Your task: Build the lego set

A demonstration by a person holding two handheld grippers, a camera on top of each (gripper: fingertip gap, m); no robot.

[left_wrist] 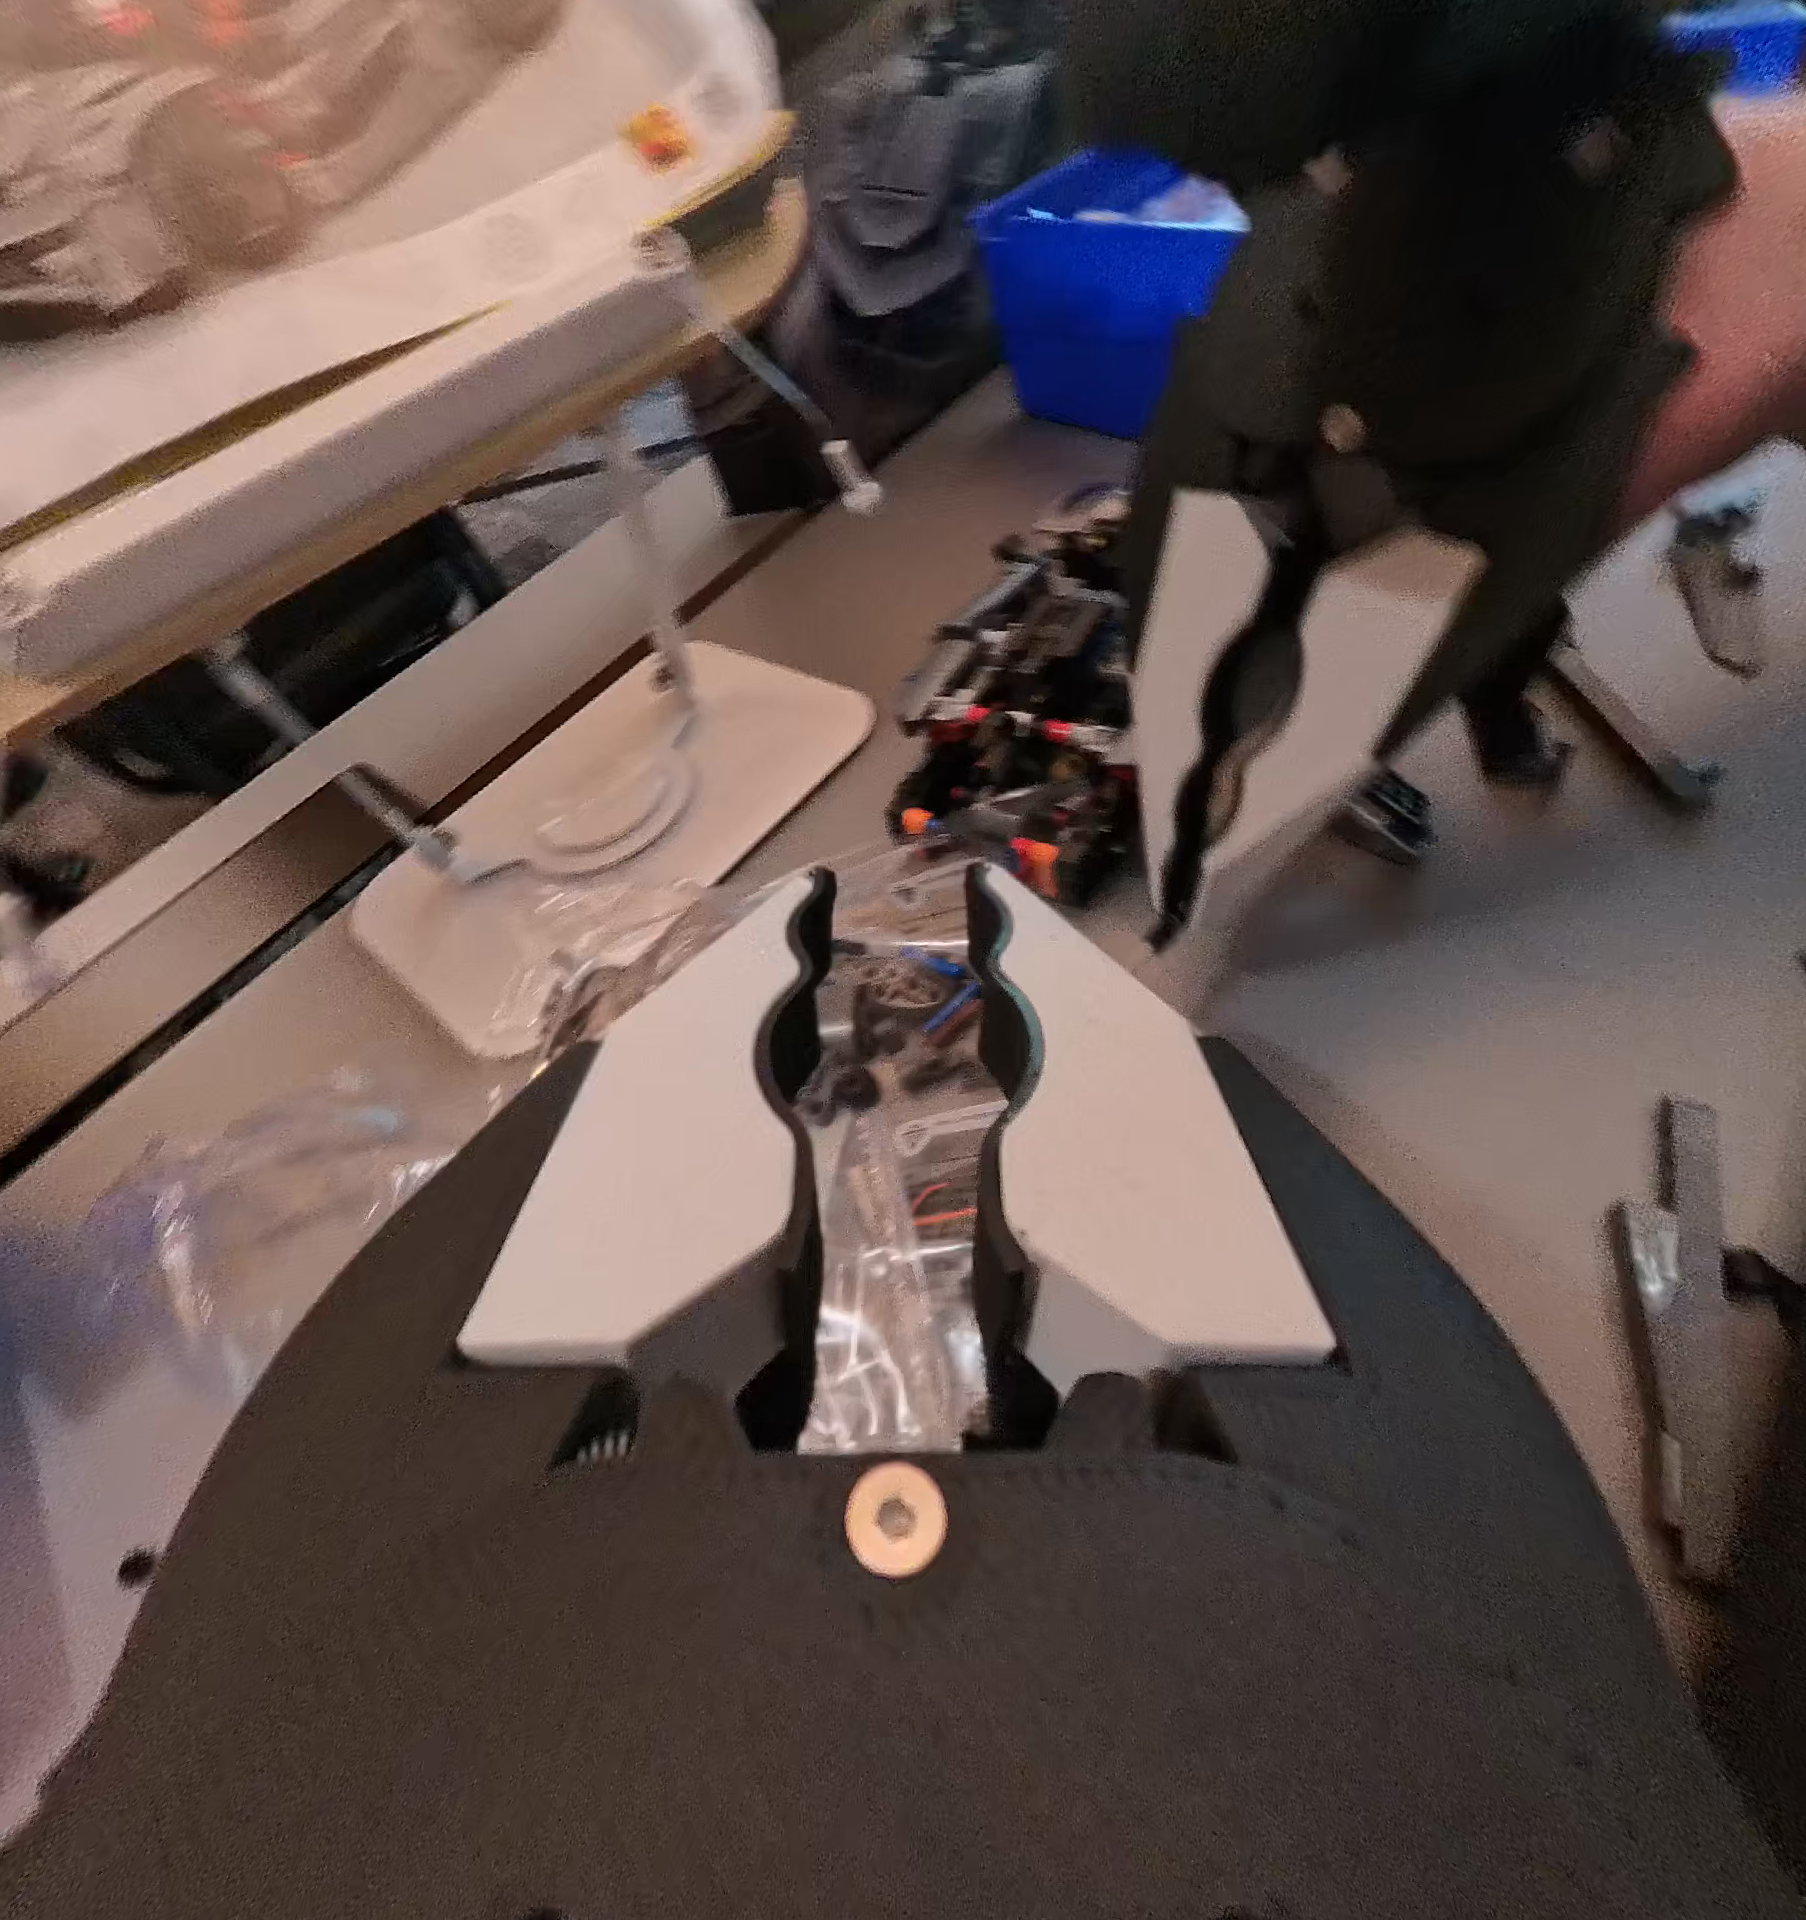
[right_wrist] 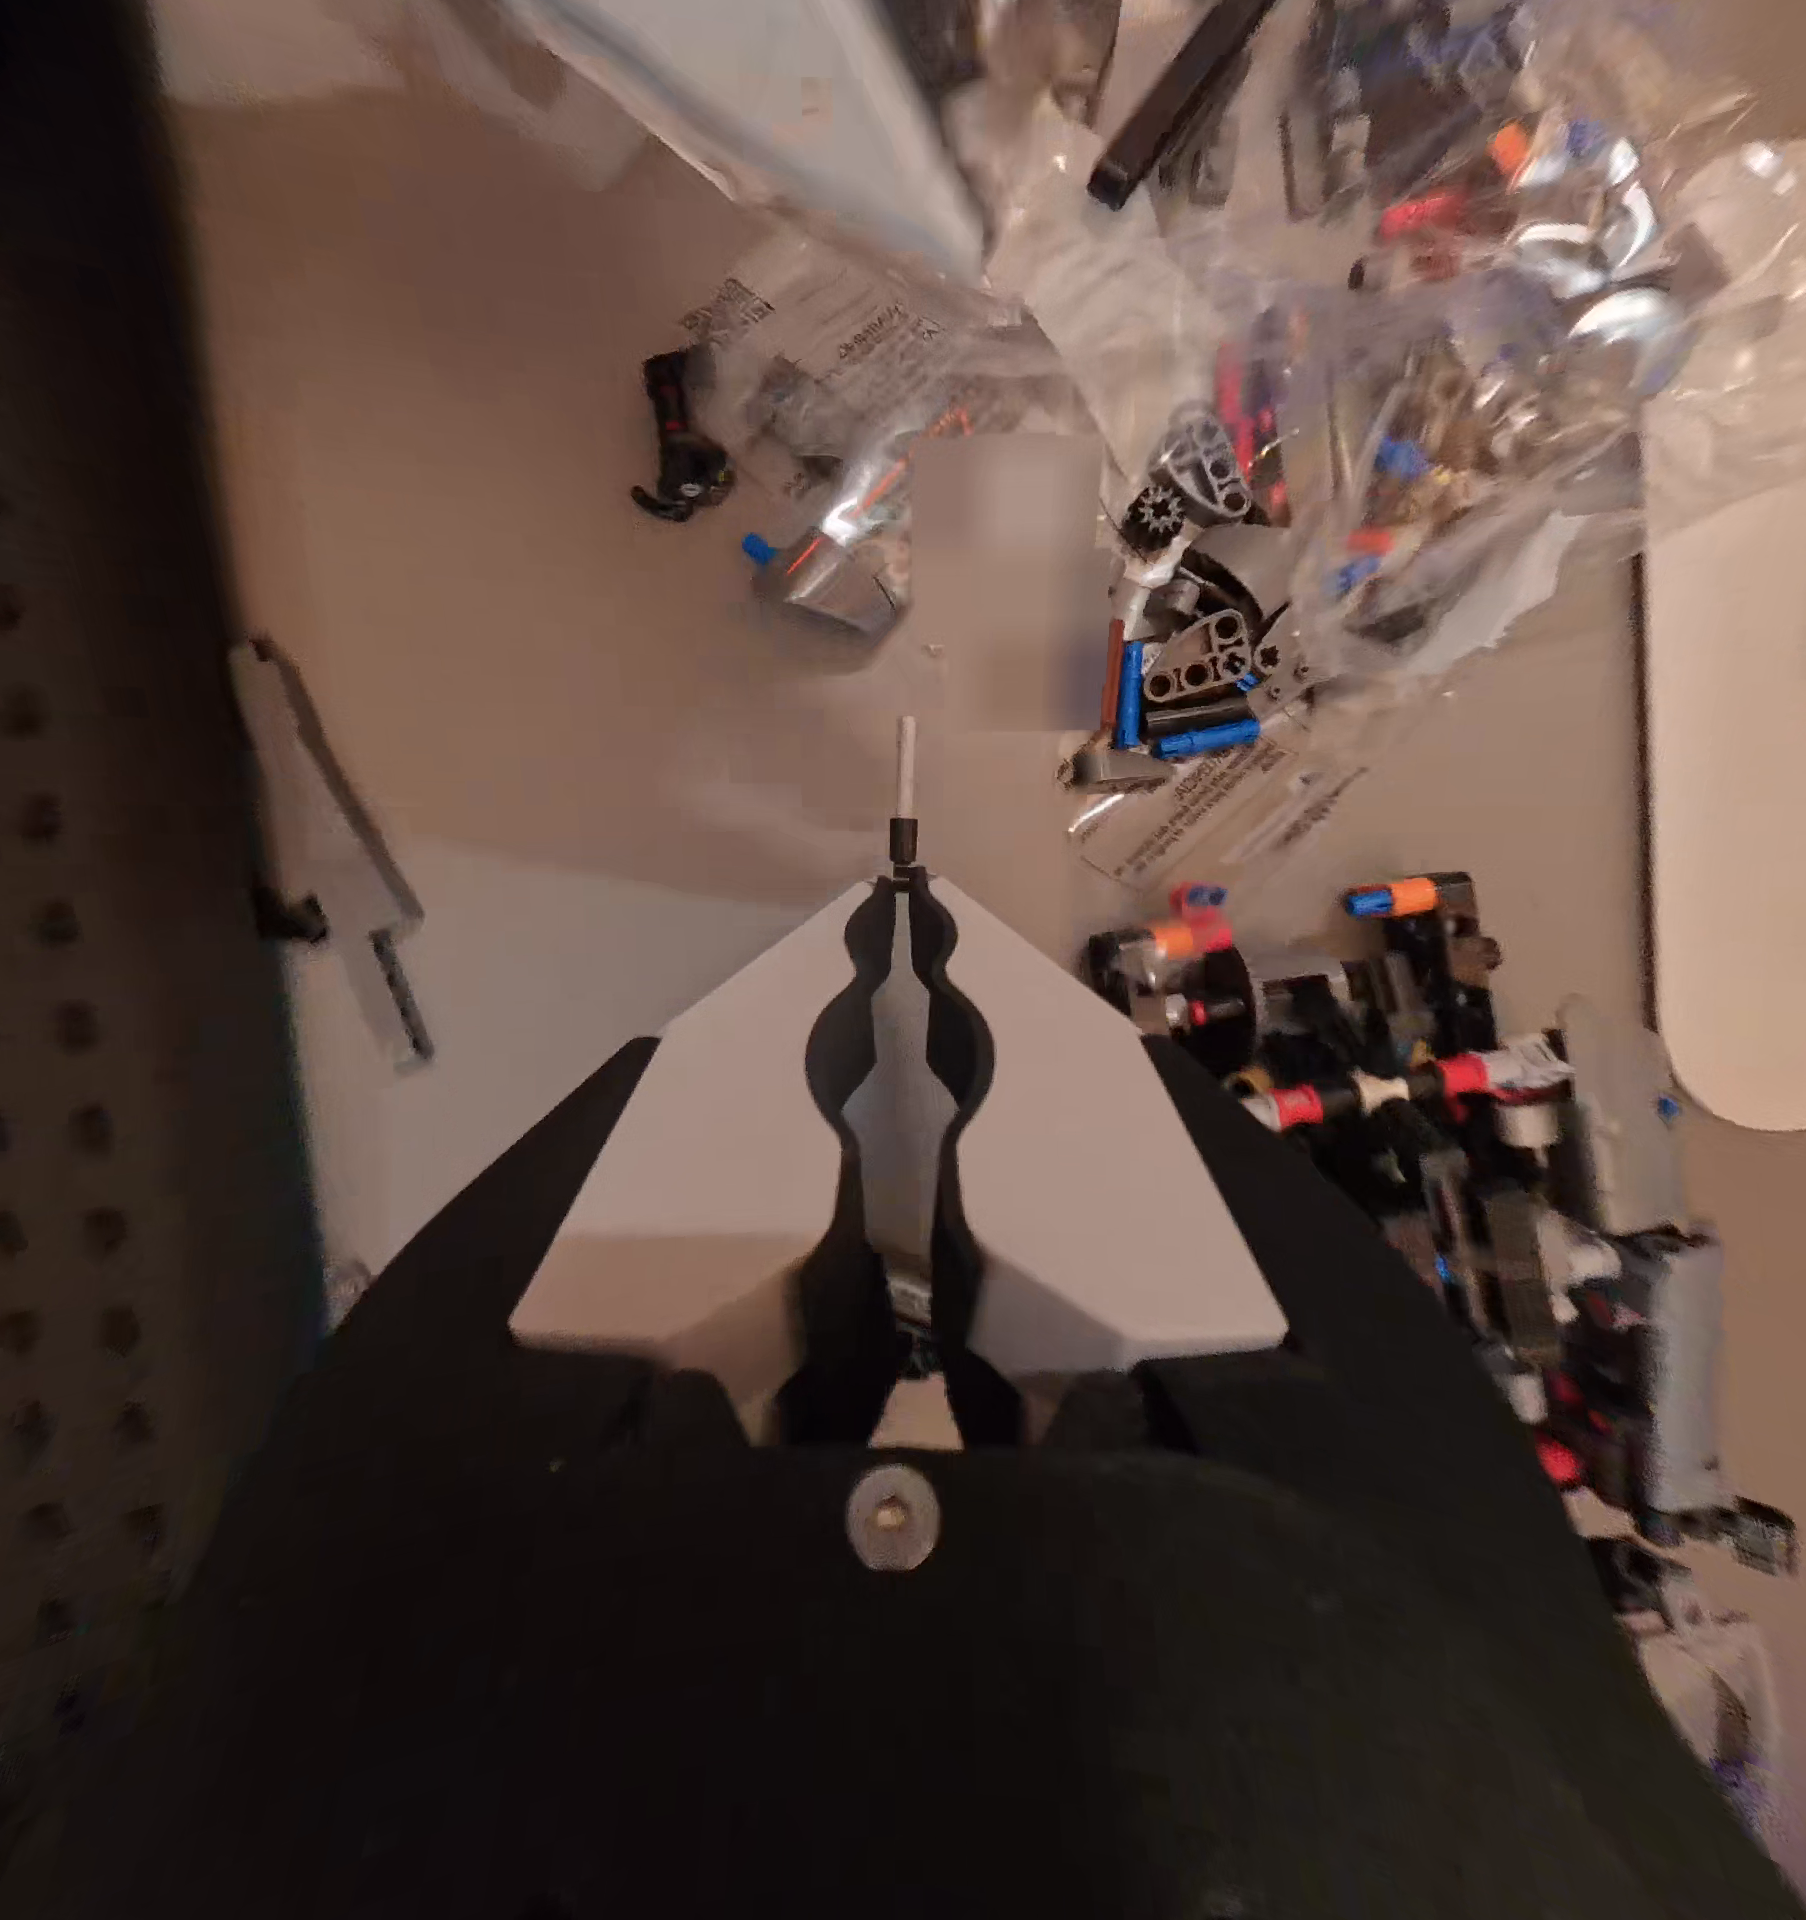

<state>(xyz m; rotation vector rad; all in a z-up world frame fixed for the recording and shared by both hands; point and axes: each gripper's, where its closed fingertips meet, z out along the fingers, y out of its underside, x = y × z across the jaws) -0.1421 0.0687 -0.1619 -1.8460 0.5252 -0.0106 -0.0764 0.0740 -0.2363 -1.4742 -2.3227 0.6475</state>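
Note:
My right gripper (right_wrist: 904, 885) is shut on a thin pin (right_wrist: 905, 795) with a black collar and a white shaft that sticks out past the fingertips, above the bare table. The partly built black lego model (right_wrist: 1398, 1101) with red, orange and blue pins lies just to its right. The model also shows in the left wrist view (left_wrist: 1024, 717), with my right gripper (left_wrist: 1171, 925) beside it. My left gripper (left_wrist: 899, 904) is open and empty, above clear plastic bags of parts (left_wrist: 904, 1195).
Torn bags with loose grey, black and blue parts (right_wrist: 1200, 675) lie ahead of the right gripper. A black piece (right_wrist: 675, 436) and a long grey piece (right_wrist: 327, 821) lie to the left. A white stand base (left_wrist: 670, 790) holds a booklet (left_wrist: 286, 312). A blue bin (left_wrist: 1096, 291) is beyond the table.

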